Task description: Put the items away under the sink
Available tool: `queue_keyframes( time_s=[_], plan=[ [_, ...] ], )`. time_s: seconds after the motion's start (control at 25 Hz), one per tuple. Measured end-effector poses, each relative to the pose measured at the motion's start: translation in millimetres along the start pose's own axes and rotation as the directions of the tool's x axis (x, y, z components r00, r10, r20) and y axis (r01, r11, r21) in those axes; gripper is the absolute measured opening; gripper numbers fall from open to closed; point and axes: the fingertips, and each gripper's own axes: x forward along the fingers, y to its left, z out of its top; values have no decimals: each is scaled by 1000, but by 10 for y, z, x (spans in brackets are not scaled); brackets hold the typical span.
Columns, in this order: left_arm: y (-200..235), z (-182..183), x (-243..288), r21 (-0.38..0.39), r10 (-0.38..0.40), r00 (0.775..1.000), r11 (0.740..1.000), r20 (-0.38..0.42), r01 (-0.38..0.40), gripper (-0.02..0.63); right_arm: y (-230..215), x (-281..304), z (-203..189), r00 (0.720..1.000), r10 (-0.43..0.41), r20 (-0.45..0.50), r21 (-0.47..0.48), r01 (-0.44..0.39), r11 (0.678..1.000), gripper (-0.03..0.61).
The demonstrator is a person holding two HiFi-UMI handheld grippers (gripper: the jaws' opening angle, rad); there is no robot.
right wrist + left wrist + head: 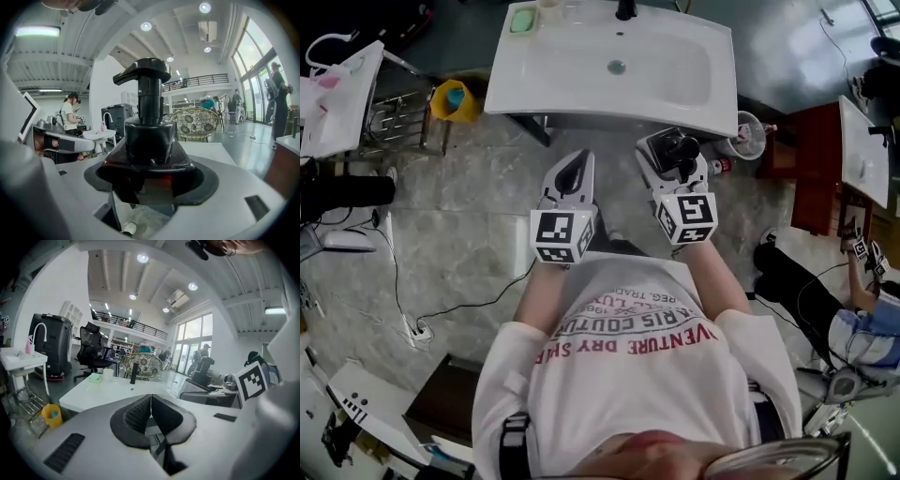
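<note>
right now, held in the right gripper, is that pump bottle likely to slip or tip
Probably rigid: the pump bottle shows no denting with the right gripper shut on it. Its glossy dark surface may be slippery. The tall pump head sits high, so it could tip when set down.

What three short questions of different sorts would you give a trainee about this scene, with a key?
1. True or false: the left gripper is shut, with nothing between its jaws.
2. What does the right gripper hold? A: a sponge. B: a dark pump bottle. C: a cup.
3. Fill in: in the head view, the yellow bucket is at the ___ of the sink.

Key: 1 true; 2 B; 3 left.
</note>
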Motion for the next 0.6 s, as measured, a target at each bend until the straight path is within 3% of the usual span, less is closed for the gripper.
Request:
queue_keyframes(
  time_s=[0.32, 0.6],
  plan=[
    [-8, -315, -637, -23, 61, 998, 998, -4, -61, 23, 451, -260, -313, 995, 94, -33, -19, -94, 995, 371],
    [349, -601, -578, -40, 102, 995, 994, -9, -102, 23, 697, -69, -631, 989, 142, -32, -64, -144, 988, 371]
  ],
)
